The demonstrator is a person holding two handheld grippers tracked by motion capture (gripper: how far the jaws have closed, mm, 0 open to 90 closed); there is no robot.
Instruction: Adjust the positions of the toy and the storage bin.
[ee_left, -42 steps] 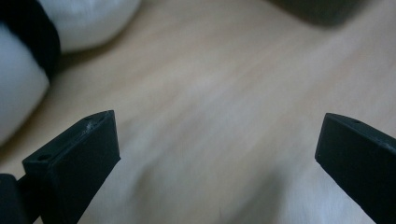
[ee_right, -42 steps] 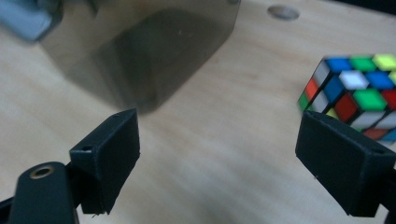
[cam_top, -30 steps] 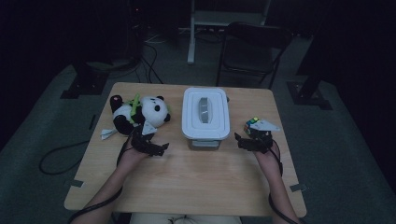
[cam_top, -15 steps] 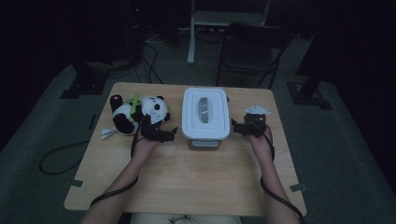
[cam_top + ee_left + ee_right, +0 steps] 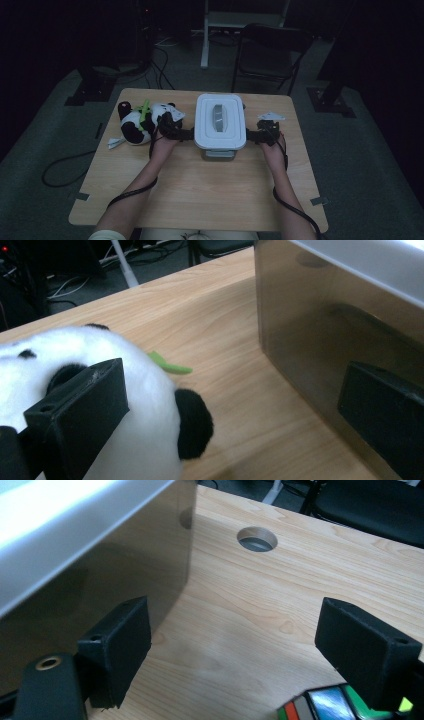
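Observation:
A clear storage box (image 5: 220, 127) with a white handled lid stands mid-table. My left gripper (image 5: 186, 133) is at its left side, open; in the left gripper view (image 5: 230, 430) one jaw lies against the box wall (image 5: 320, 325) and the other against the panda plush (image 5: 145, 440). My right gripper (image 5: 253, 136) is at the box's right side, open; in the right gripper view (image 5: 242, 650) one jaw is beside the box (image 5: 100, 555) and nothing sits between the jaws. A colour cube (image 5: 320, 705) lies under the other jaw.
The panda plush (image 5: 137, 125), with a green leaf (image 5: 170, 365), lies left of the box on the wooden table (image 5: 200, 200). A round cable hole (image 5: 257, 539) is in the tabletop behind the right gripper. A chair (image 5: 270, 50) stands beyond the far edge.
Both grippers have moved forward and inward from the near table area and now stand at the box's left and right sides. The box and panda have not moved.

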